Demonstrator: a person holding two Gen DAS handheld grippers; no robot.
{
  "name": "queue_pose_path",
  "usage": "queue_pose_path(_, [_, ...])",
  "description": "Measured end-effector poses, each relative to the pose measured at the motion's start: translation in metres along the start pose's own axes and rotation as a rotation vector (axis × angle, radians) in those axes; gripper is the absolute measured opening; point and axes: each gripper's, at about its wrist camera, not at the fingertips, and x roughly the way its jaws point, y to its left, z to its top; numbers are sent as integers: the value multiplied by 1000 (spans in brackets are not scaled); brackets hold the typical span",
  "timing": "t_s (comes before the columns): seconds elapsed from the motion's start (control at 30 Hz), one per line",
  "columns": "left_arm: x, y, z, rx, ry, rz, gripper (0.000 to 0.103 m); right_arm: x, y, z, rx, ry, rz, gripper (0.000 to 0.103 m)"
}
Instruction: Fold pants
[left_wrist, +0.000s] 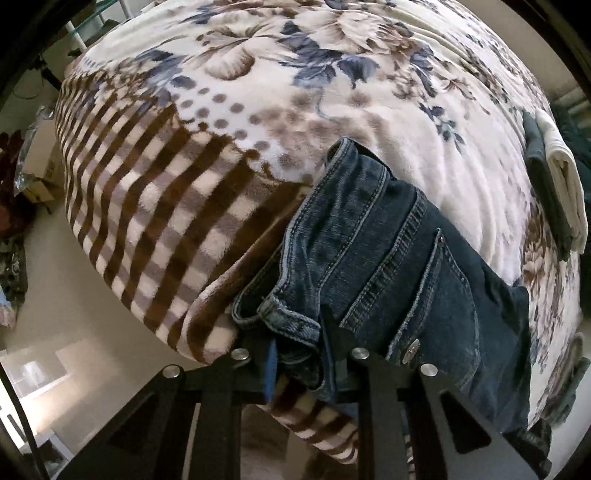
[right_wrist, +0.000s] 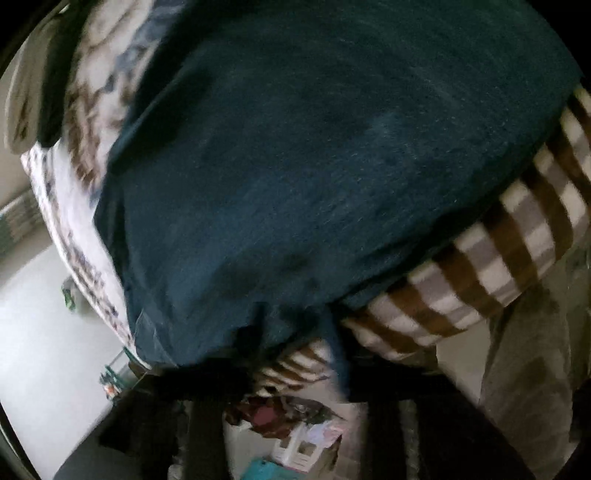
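Dark blue jeans (left_wrist: 388, 251) lie on a floral and striped blanket (left_wrist: 258, 110) covering a bed, near its edge. In the left wrist view my left gripper (left_wrist: 301, 354) is shut on the jeans' waistband at the bed's edge, with denim bunched between its fingers. In the right wrist view the jeans (right_wrist: 314, 166) fill most of the frame, blurred. My right gripper (right_wrist: 295, 354) sits at the lower edge of the jeans with denim draped over its fingers; the jaws are blurred and partly hidden.
Folded clothes, dark and white (left_wrist: 554, 184), lie at the right of the bed. Beige floor (left_wrist: 74, 332) and boxes and clutter (left_wrist: 33, 177) are left of the bed. A basket of items (right_wrist: 295, 424) stands on the floor below the right gripper.
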Motion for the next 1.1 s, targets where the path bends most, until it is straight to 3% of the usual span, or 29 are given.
queue_pose_path(0.1, [0,-4,-5,1,2,4,17,14,1,6,38,5,0,52])
queue_pose_path(0.17, [-3,-1,-5,4,4,5,17,18,1,6,61,-34,-2,38])
queue_pose_path(0.23, [-2,-5,-3,6,2,9,17,16,7,-1,29,-75,-70,8])
queue_pose_path(0.27, [-4,-6,-4,16,0,14,17,13,6,-3,20,-86,-79,4])
queue_pose_path(0.47, [-7,-10,6,65,-19,48,16,-5,28,-35,-109,-117,-157,4])
queue_pose_path(0.6, [7,-3,11,72,36,54,20,28,26,-17,-125,-60,-178,8])
queue_pose_path(0.67, [-5,-18,11,147,37,99,21,34,25,-8,-120,-26,-154,8])
queue_pose_path(0.7, [-10,-28,11,184,29,116,21,31,24,-7,-119,-7,-119,13])
queue_pose_path(0.77, [-31,-58,0,316,-19,159,32,16,20,-9,-150,-6,-39,47])
queue_pose_path(0.8, [-41,-80,-10,400,-41,198,41,3,18,-11,-181,-36,1,75])
queue_pose_path(0.83, [-46,-97,-20,450,-50,220,66,-8,16,-12,-206,-68,28,83])
queue_pose_path(0.87, [-49,-111,-27,483,-58,216,87,-23,12,-13,-232,-108,60,83])
queue_pose_path(0.97, [-50,-175,-58,591,-83,143,90,-72,-12,-2,-220,-199,132,83])
queue_pose_path(1.1, [-26,-277,-108,695,-21,60,90,-163,-85,39,-70,-447,136,83])
